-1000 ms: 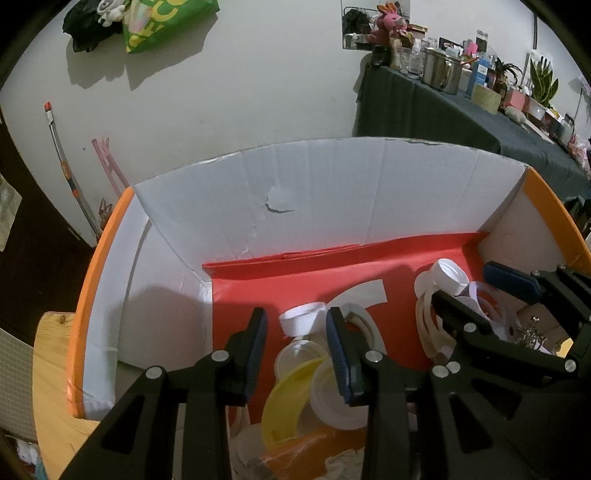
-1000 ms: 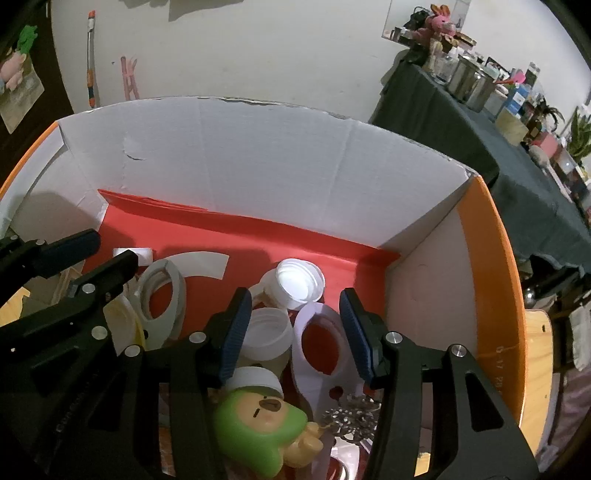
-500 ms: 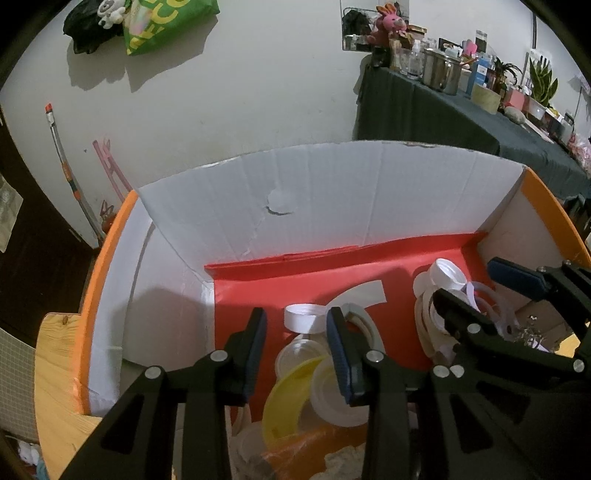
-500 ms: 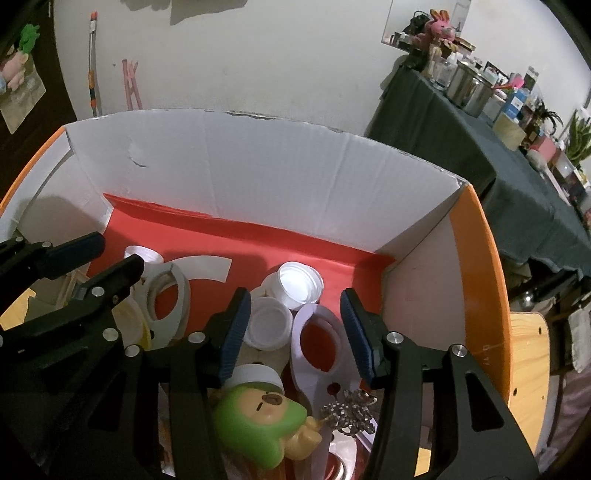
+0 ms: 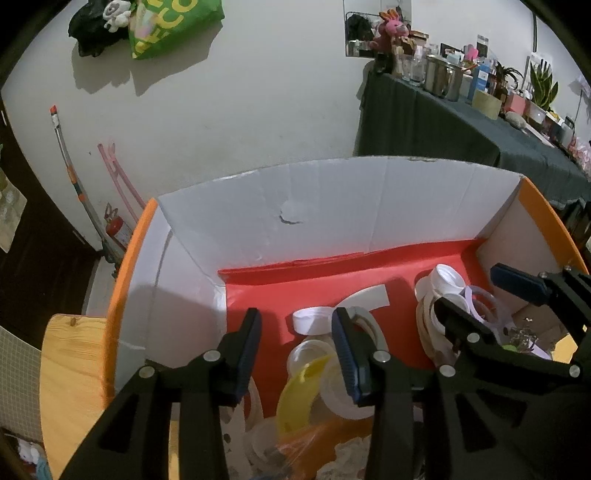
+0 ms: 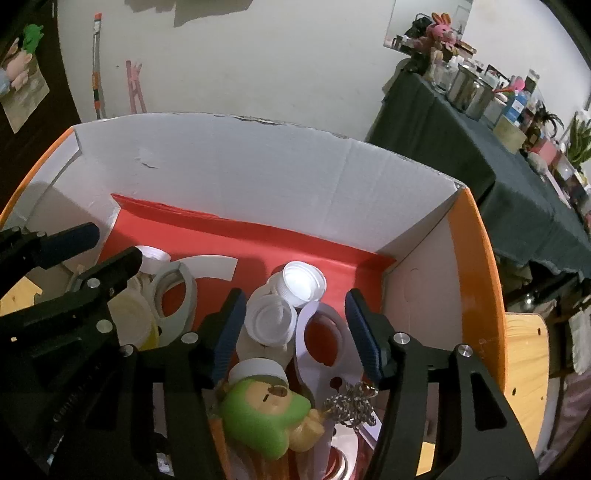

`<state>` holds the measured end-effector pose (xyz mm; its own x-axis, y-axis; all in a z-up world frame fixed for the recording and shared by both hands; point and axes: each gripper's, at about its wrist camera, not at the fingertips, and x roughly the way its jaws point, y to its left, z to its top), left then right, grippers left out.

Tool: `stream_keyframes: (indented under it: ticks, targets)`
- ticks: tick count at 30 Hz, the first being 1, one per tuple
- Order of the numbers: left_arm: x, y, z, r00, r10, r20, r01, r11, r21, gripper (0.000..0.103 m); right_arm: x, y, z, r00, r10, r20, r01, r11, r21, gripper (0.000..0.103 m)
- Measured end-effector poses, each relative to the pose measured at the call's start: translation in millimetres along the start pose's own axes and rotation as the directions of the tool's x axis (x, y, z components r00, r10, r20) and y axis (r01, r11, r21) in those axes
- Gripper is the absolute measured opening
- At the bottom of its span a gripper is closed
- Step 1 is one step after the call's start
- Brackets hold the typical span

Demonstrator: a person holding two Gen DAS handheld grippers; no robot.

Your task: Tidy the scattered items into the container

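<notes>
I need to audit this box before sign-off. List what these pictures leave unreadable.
- Near end of the box, both views: covered by the black tool arms.
- Green toy, right wrist view: lower body cut off behind an arm.
- Orange item, left wrist view: blurred, unidentifiable.
- Metallic trinket, right wrist view: too small to name.
- Any items outside the box: out of frame.

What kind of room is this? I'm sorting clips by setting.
Probably a lived-in home room: a cloth-covered side table crowded with a plush toy and a potted plant, and bags hung on the wall.
</notes>
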<state>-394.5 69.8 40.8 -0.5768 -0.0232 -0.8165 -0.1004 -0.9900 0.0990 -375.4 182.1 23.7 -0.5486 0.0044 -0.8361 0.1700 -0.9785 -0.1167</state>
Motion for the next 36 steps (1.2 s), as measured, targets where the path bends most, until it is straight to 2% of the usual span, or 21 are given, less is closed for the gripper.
stream_keyframes:
  ticks: [18, 22, 32, 36]
  targets:
    - [-20, 6, -5, 1.000, 0.004, 0.023, -0.004, 1.000, -0.002, 0.047, -24, 2, -2, 1.000, -0.003, 0.031, 0.004, 1.000, -0.005, 0.060]
    - [-26, 7, -5, 1.000, 0.007, 0.031, -0.007, 1.000, -0.007, 0.047, -34, 0, -2, 0.999, -0.009, 0.047, 0.009, 1.000, 0.000, 0.065]
    - [-64, 15, -11, 0.997, 0.003, 0.076, -0.002, 1.000, -0.017, 0.048, -75, -3, -11, 0.995, -0.014, 0.097, 0.013, 1.000, 0.009, 0.066]
    - [-87, 20, -22, 0.995, -0.011, 0.102, 0.013, 1.000, -0.018, 0.052, -100, 0, -22, 0.992, -0.009, 0.127, 0.009, 1.000, 0.003, 0.067]
